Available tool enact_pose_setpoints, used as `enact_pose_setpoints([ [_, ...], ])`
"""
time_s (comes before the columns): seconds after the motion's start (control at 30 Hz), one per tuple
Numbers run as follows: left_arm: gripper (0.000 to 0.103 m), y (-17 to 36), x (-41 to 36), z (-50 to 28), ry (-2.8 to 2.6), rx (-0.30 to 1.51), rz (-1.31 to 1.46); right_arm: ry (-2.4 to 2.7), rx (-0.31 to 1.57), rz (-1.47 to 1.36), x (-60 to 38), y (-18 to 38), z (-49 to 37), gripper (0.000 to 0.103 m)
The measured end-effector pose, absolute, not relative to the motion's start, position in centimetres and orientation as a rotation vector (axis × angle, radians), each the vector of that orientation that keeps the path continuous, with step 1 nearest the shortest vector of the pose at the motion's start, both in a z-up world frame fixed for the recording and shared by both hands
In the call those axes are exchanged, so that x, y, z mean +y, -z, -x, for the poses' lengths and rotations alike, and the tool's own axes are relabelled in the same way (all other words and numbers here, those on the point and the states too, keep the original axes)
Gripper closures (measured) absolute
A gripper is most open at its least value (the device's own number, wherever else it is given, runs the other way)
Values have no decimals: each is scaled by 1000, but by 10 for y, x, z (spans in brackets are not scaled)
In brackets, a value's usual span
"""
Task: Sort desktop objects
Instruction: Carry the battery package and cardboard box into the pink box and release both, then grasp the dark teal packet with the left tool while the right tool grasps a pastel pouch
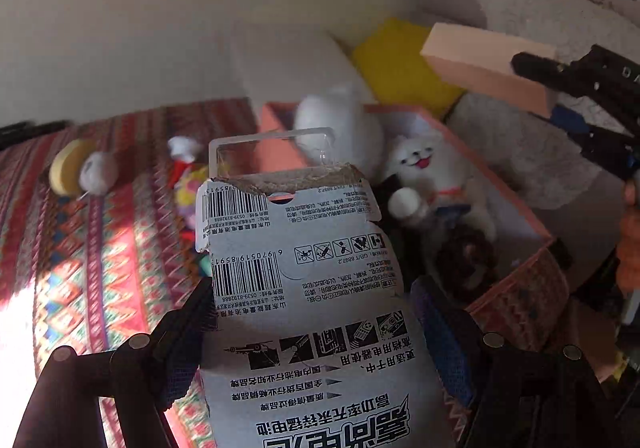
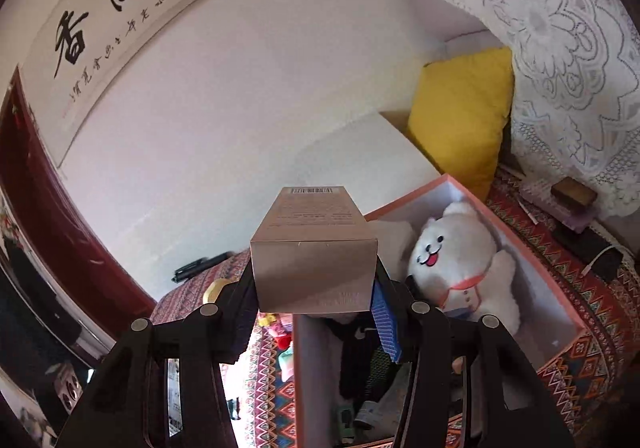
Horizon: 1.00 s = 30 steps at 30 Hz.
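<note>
My left gripper (image 1: 312, 288) is shut on a torn battery blister card (image 1: 304, 288), grey cardboard with barcodes and a clear plastic top, held up in front of the pink box (image 1: 516, 288). My right gripper (image 2: 316, 284) is shut on a tan carton (image 2: 314, 248) with a barcode on its far end, raised above the pink box (image 2: 560, 312). In the left wrist view the same tan carton (image 1: 484, 63) and the right gripper (image 1: 532, 67) show at the upper right. A white plush bear (image 2: 460, 264) lies inside the box beside dark items.
A patterned red cloth (image 1: 100, 232) covers the table. On it lie a yellow tape roll (image 1: 68, 165), a white ball (image 1: 98, 171) and small colourful toys (image 1: 188, 187). A yellow cushion (image 2: 460, 119), lace pillow (image 2: 560, 47) and white box (image 2: 360, 155) stand behind. Pens (image 2: 200, 266) lie near the wall.
</note>
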<state>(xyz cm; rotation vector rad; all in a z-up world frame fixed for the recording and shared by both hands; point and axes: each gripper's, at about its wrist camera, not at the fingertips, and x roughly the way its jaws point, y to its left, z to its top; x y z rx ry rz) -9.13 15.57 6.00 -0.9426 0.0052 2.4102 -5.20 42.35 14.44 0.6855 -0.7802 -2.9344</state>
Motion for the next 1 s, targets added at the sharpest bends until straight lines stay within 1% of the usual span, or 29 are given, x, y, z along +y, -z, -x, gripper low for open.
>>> enact_pose_setpoints([
  [0.1,22,-68,203,107,-2364,37,902,2932,-797,-689,441,-140,54,50],
  [0.17,21,-69,229,121,-2383,66,892,2914,-782,-728,448,-134,62,47],
  [0.2,17,-68,239,129,-2402,83,896,2924,-764,-781,449,-130,67,29],
  [0.23,14,-67,243,133,-2421,89,906,2951,-762,-825,452,-126,70,5],
  [0.27,12,-66,245,136,-2439,90,917,2991,-780,-839,455,-123,70,1],
  [0.33,4,-66,242,140,-2470,73,932,3031,-808,-829,459,-122,69,1],
  [0.4,1,-66,231,139,-2492,20,930,3003,-826,-812,460,-124,71,1],
  [0.5,1,-67,206,138,-2540,-12,942,2966,-858,-806,454,-124,72,1],
  [0.6,1,-65,172,139,-2603,-52,958,2937,-843,-815,440,-124,78,1],
  [0.7,1,-50,126,140,-2683,-65,1004,2909,-807,-803,419,-126,81,1],
  [0.8,1,-15,82,141,-2758,-72,1120,2877,-746,-809,394,-125,88,1],
  [1.0,1,78,28,134,-2731,-232,1430,2780,-593,-895,328,-106,109,1],
])
